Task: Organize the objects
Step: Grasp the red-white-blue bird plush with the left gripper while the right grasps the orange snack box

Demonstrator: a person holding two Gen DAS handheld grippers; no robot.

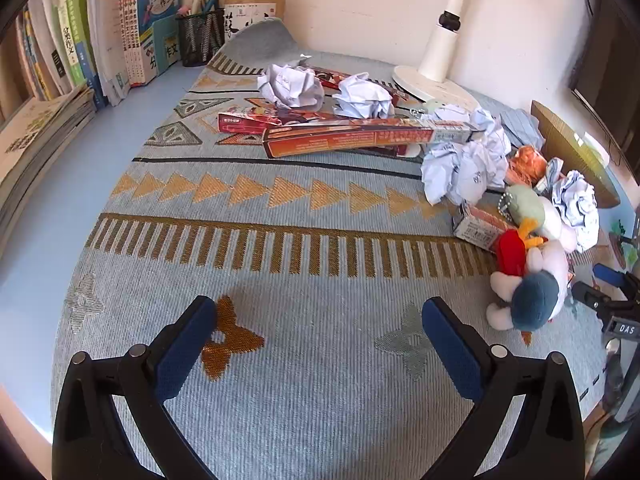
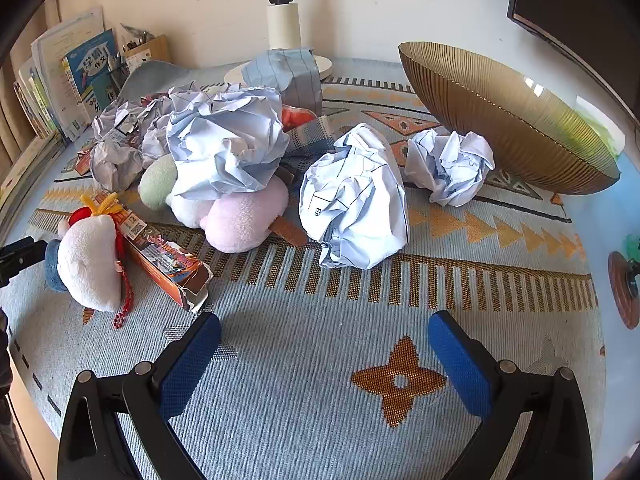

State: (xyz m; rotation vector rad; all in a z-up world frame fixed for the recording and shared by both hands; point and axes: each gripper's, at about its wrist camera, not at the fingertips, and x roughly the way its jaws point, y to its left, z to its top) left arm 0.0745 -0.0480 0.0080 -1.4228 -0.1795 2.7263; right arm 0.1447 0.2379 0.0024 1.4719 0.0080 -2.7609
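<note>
Both grippers hover wide open over a cluttered patterned mat.

The left gripper (image 1: 319, 322) and right gripper (image 2: 325, 334) hold nothing; paper balls (image 2: 354, 200), boxes (image 1: 360, 136) and plush toys (image 2: 90, 264) lie beyond, bowl (image 2: 500, 120) far right.

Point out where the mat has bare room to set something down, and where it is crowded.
Free: the mat in front of both open grippers, below the brown bar stripe, and the left half short of the long orange box. Crowded: the right side, with paper balls, plush toys and the bowl.
</note>
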